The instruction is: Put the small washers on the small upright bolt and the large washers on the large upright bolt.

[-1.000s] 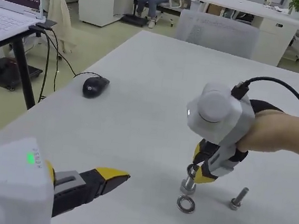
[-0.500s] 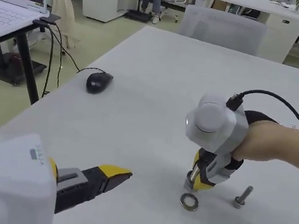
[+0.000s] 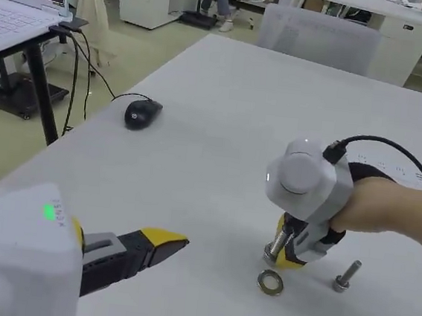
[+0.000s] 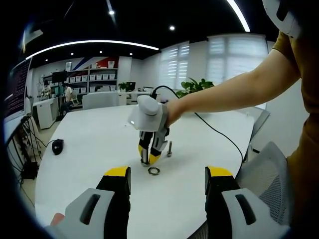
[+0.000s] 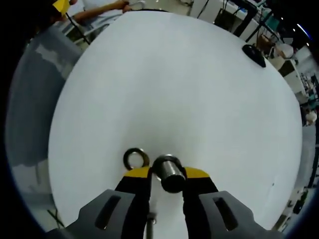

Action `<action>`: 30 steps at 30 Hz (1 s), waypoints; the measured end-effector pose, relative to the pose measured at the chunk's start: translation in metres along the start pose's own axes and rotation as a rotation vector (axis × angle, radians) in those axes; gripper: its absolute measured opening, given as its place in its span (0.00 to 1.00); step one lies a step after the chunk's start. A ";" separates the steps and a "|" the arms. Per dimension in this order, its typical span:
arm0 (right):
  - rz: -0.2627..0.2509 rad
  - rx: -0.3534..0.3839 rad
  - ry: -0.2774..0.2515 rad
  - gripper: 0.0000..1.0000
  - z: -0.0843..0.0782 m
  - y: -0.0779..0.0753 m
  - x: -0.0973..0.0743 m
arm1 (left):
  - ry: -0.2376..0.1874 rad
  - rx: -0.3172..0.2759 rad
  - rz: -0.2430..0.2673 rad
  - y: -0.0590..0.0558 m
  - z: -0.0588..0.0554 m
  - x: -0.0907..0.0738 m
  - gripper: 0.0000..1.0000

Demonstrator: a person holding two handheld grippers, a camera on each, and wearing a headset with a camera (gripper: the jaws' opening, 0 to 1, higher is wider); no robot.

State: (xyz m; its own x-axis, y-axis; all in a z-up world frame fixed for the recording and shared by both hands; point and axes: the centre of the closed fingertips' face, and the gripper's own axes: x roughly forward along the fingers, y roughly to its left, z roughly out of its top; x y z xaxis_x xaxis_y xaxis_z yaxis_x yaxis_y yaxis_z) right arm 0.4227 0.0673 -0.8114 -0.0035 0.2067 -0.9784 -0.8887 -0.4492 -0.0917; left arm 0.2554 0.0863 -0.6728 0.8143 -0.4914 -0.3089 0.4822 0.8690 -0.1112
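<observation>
One washer (image 3: pixel 270 282) is lying by the bolt (image 3: pixel 277 243) my right gripper (image 3: pixel 285 258) is pinching (left gripper (image 4: pixel 168 174) is gaping, empty).

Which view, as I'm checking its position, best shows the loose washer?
The right gripper view: the washer lies close and whole beside the large bolt. The head view shows it smaller; the left gripper view, tiny and far.
</observation>
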 end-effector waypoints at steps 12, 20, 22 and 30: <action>-0.033 0.069 -0.048 0.24 -0.008 0.006 -0.022 | -0.002 0.016 -0.004 -0.003 0.004 -0.001 0.59; -0.044 0.101 -0.066 0.24 -0.015 0.027 -0.029 | 0.004 0.035 -0.019 -0.008 0.005 -0.002 0.59; -0.048 0.113 -0.079 0.24 -0.015 0.034 -0.029 | 0.004 0.042 -0.023 -0.009 0.007 -0.002 0.59; -0.049 0.158 -0.118 0.24 -0.011 0.052 -0.026 | 0.001 0.058 -0.042 -0.017 0.009 -0.004 0.59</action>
State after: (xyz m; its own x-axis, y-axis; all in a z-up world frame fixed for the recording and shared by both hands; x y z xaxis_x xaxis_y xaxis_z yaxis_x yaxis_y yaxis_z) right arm 0.3815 0.0293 -0.7928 -0.0034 0.3293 -0.9442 -0.9499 -0.2962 -0.0999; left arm 0.2467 0.0735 -0.6608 0.7924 -0.5276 -0.3061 0.5341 0.8426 -0.0695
